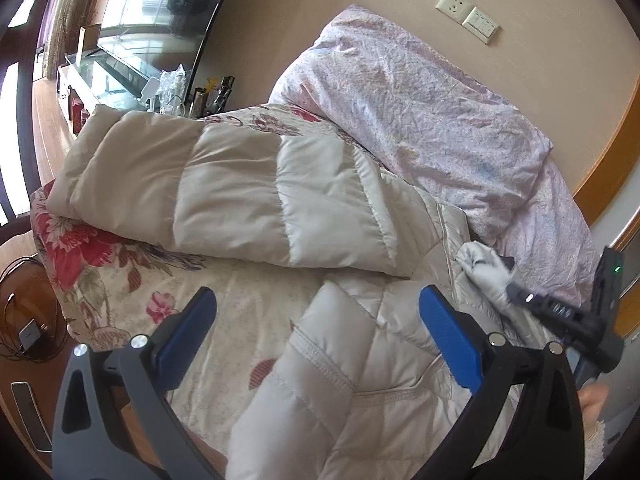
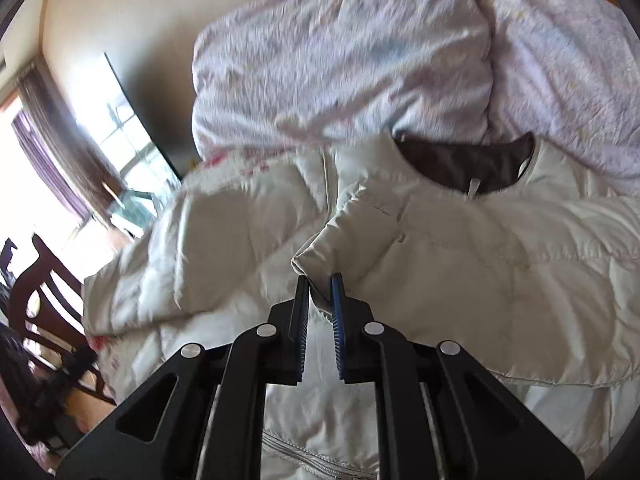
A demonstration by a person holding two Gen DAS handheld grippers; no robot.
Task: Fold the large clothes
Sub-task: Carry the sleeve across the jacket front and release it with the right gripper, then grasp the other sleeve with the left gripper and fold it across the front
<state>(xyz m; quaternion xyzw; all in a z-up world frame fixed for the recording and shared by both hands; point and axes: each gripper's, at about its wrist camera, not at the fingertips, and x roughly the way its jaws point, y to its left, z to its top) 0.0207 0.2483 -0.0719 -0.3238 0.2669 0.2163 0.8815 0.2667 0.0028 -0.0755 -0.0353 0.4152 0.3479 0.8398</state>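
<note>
Midway through folding, a cream down jacket (image 1: 248, 184) is spread across the floral bed (image 1: 120, 272); its sleeve cuff (image 2: 320, 256) is pinched in the nearly closed right hand-held gripper (image 2: 320, 284), while the left hand-held gripper (image 1: 316, 312) is held wide apart, empty, above the hem.

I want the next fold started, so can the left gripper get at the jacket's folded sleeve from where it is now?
Probably yes. The left gripper is open above the white puffer jacket, and nothing lies between its fingers and the sleeve below. The right gripper, shut on the jacket, is off to the side.
</note>
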